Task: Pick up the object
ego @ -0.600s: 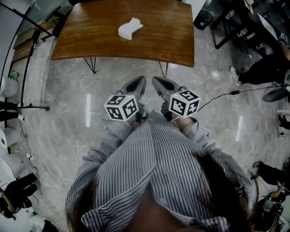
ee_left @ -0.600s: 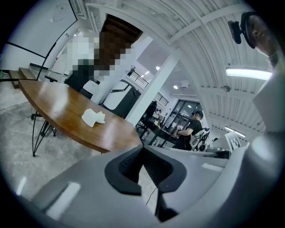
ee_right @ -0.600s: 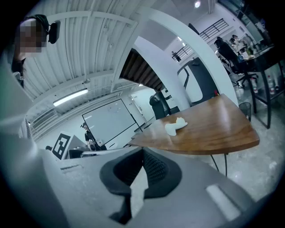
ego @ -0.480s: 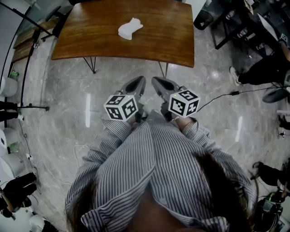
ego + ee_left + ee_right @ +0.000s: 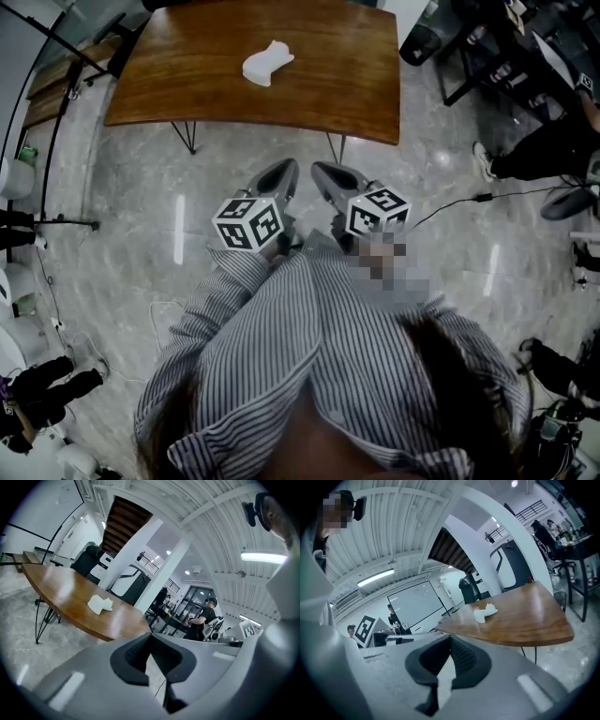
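White object (image 5: 267, 62): on wooden table (image 5: 337, 89), well apart from grippers. L gripper (image 5: 285, 169), R gripper (image 5: 321, 171): jaws pressed together, empty. Risk: arriving w/ jaws unopened, tips shove obj, no grip.

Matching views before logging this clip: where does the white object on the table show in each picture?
Head view: the white object lies near the top, left of centre, on the wooden table.
Left gripper view: left of centre, on that tabletop.
Right gripper view: just right of centre, on that tabletop.
Shared landmark: the wooden table.
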The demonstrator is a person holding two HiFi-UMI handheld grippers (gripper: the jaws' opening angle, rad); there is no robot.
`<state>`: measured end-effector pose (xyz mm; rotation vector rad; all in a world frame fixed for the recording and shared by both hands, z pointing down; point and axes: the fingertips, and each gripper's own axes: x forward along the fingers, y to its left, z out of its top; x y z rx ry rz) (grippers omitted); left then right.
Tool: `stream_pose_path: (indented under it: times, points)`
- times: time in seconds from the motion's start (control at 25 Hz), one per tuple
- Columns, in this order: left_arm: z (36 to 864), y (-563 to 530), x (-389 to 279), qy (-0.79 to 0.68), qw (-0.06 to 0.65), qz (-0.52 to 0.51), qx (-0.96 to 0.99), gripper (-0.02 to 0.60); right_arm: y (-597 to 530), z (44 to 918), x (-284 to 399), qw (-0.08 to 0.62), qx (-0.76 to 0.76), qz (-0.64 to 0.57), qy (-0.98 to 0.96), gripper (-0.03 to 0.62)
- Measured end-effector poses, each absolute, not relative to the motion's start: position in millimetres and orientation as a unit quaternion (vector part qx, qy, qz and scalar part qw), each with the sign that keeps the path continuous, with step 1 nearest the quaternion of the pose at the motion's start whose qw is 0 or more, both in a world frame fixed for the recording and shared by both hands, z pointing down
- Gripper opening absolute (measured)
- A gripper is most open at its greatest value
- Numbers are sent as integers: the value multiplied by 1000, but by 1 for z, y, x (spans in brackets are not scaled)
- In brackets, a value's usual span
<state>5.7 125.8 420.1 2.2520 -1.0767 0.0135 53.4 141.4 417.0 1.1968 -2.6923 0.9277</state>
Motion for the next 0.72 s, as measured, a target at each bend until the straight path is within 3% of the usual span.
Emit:
stream_pose_path:
  times: [0.72]
  points:
    - [435,119,35,-426,330,-6,843,5,130,429,87,25,361,318,-876,2]
